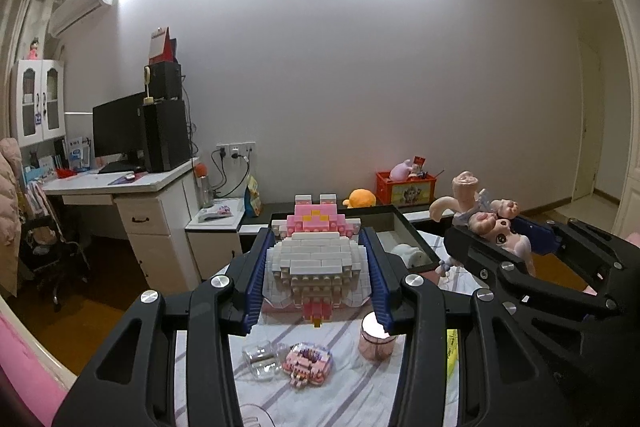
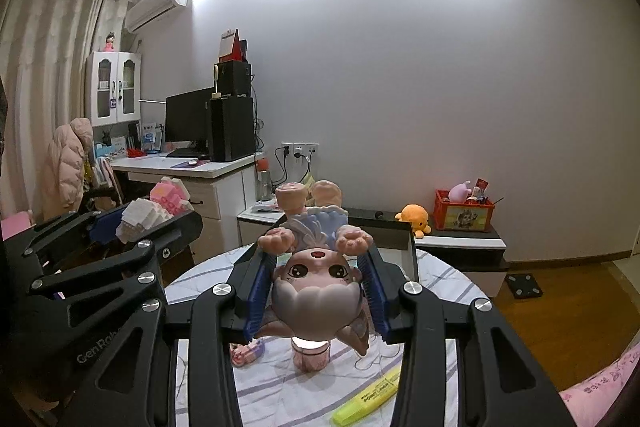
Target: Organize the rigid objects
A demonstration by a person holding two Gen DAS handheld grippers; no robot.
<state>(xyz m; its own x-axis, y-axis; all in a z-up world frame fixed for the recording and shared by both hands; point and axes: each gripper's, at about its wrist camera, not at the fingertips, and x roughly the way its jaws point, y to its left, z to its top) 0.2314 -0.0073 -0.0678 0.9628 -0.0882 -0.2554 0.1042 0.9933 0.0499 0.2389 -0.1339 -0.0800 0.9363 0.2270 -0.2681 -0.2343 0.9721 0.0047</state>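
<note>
Holding one item apiece, both grippers are hanging above the striped-cloth table [image 1: 352,387] with neither load stowed yet. The left gripper [image 1: 318,267] is clamping its jaws on the flanks of a white-and-pink brick-built model [image 1: 316,259]. The right gripper [image 2: 318,287] is clamping its jaws on a doll figurine [image 2: 316,279], which is hanging head-down with its feet up. A dark open box [image 1: 404,227] is standing at the far edge of the table and is judged to be the destination; one white object [image 1: 408,255] is already lying inside it.

Progress is judged as partial: two items are lifted, none of the carried ones is deposited.

Items still lying on the table near its near edge, counted:
- one small pink brick model [image 1: 306,363]
- one clear plastic case [image 1: 262,359]
- one pink jar [image 1: 374,341]
- one yellow highlighter [image 2: 368,397]

Grippers: two.
</note>
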